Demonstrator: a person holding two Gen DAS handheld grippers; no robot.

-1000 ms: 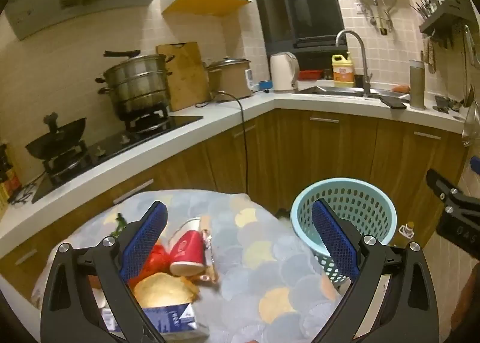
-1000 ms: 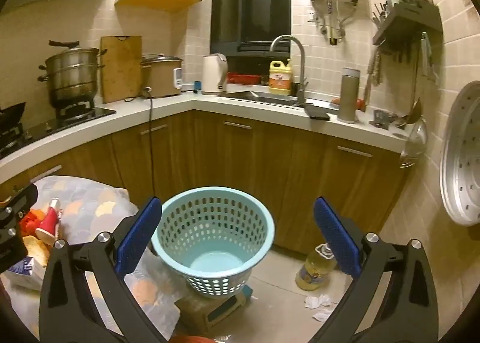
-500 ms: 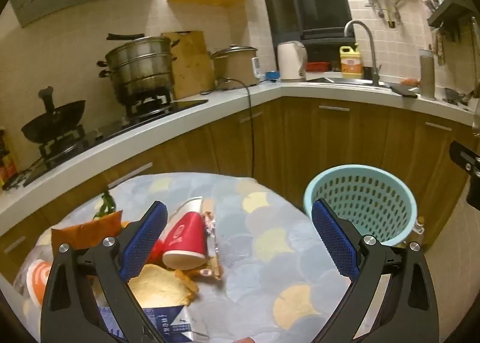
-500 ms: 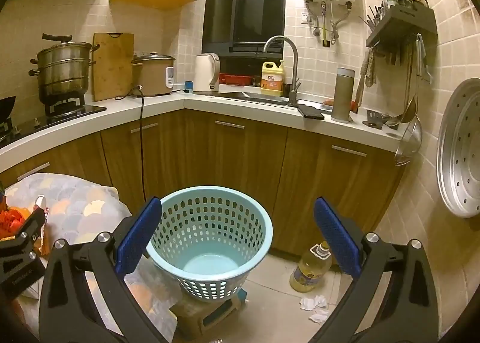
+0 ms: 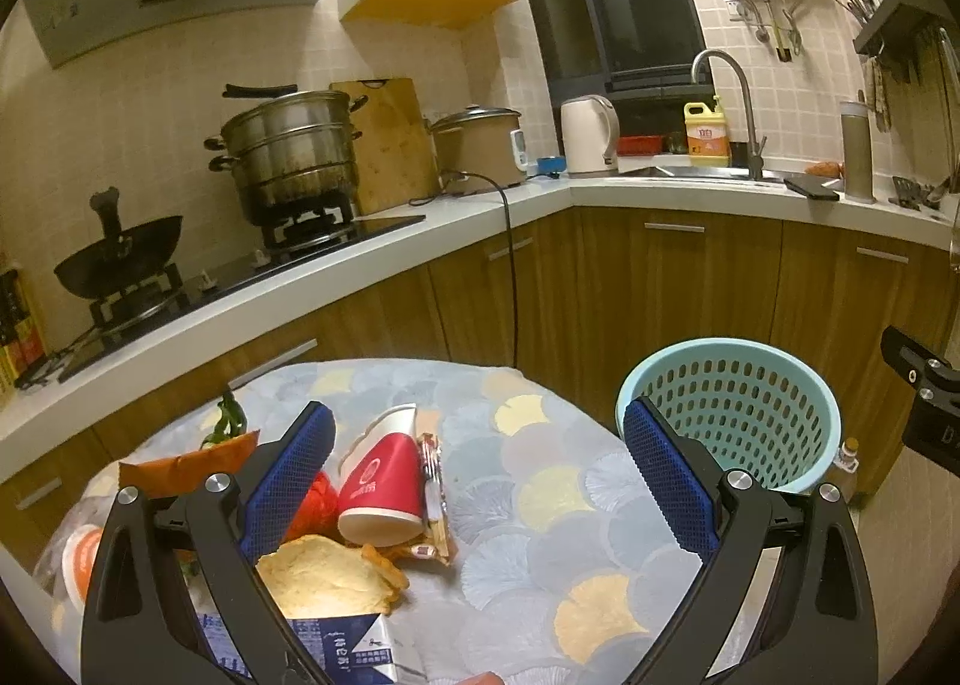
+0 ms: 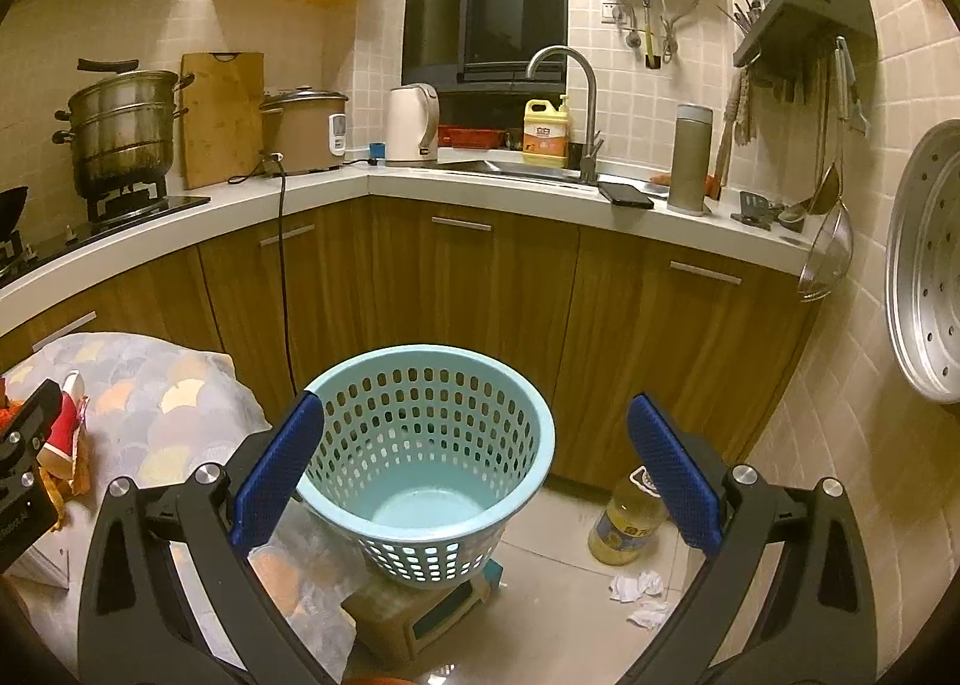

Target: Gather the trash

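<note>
A pile of trash lies on the round cloth-covered table point(image 5: 540, 505): a red paper cup point(image 5: 381, 484) on its side, a snack wrapper point(image 5: 435, 496), a yellow flat piece point(image 5: 324, 574), an orange bag point(image 5: 180, 460) and a blue-white carton point(image 5: 342, 646). My left gripper point(image 5: 477, 481) is open and empty above the table, its left finger beside the cup. A light blue perforated basket point(image 6: 426, 445) stands on a small stool right of the table; it also shows in the left wrist view point(image 5: 729, 409). My right gripper point(image 6: 474, 475) is open and empty, over the basket.
Wooden cabinets and a white counter point(image 5: 660, 196) wrap around the back with a steamer pot point(image 5: 285, 151), wok, kettle and sink. An oil bottle point(image 6: 627, 517) and crumpled paper point(image 6: 639, 595) lie on the floor right of the basket. A black cord point(image 5: 510, 265) hangs down.
The left gripper has risen and drawn back a little, so more of the table and trash shows. The right gripper has lifted slightly over the basket. Both stay open.
</note>
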